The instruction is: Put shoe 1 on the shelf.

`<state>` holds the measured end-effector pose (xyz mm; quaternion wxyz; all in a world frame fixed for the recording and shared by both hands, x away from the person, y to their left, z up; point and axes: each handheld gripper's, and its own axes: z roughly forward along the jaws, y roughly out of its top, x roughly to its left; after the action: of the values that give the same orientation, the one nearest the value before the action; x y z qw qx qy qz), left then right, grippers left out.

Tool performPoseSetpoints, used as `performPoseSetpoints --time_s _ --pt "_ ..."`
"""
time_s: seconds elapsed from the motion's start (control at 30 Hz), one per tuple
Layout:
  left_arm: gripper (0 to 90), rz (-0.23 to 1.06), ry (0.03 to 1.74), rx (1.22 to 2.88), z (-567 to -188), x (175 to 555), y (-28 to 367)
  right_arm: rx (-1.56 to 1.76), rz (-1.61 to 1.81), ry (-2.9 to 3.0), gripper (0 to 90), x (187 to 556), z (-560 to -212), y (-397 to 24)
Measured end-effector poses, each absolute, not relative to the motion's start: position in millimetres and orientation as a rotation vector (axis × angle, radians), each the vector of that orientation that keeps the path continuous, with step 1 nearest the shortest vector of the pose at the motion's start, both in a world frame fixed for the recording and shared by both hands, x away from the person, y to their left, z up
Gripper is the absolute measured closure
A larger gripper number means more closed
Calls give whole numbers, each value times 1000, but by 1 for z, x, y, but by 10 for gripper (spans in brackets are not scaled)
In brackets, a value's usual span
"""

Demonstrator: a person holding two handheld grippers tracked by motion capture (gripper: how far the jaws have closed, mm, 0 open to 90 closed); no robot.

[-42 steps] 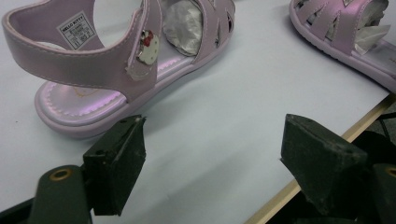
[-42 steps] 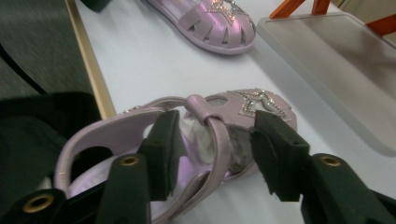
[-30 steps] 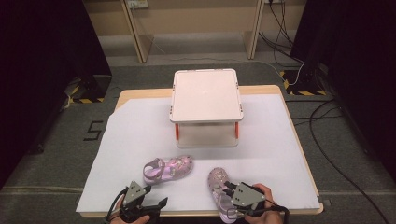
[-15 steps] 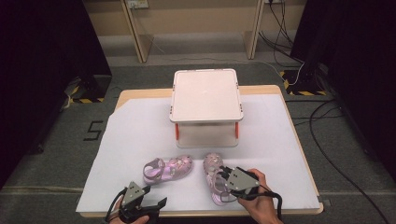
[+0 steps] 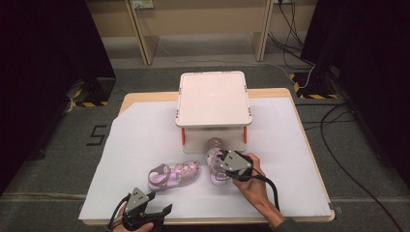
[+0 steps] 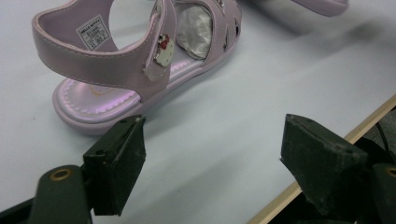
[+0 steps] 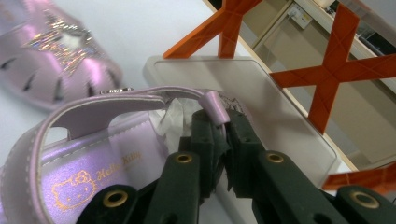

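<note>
Right gripper [image 7: 219, 135] clamped on strap of pink sandal [image 7: 93, 154], right at open front of white box [image 5: 212, 104]. Left gripper [image 6: 219, 168] gaping, empty, near second sandal [image 6: 135, 60] left of box front.

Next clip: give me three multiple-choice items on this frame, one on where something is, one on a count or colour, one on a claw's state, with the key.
1. Where is the sandal that the right claw grips?
A. In front of the white box, toe at its open lower shelf
B. On top of the box
C. At the table's left edge

2. How many sandals are on the table?
A. One
B. Two
C. Three

3. How does the left claw stand?
A. Shut on a strap
B. Shut on nothing
C. Open, with nothing between its jaws

Key: 1 A, the high view shows it just before the box's front opening. 2 B, the held one plus the other sandal lying on the white sheet. 3 C, the left gripper view shows the jaws wide apart, short of the sandal's heel.
</note>
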<state>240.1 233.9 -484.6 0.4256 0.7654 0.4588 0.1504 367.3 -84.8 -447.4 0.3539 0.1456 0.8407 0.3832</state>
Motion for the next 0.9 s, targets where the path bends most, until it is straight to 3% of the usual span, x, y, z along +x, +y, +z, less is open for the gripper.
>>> performPoseSetpoints --time_s 0.43,0.9 --pt "216 367 1142 1912 -485 241 234 433 975 2120 833 416 -458 -53" --pt "216 361 1138 1917 -485 240 233 505 956 2064 809 442 -467 -37"
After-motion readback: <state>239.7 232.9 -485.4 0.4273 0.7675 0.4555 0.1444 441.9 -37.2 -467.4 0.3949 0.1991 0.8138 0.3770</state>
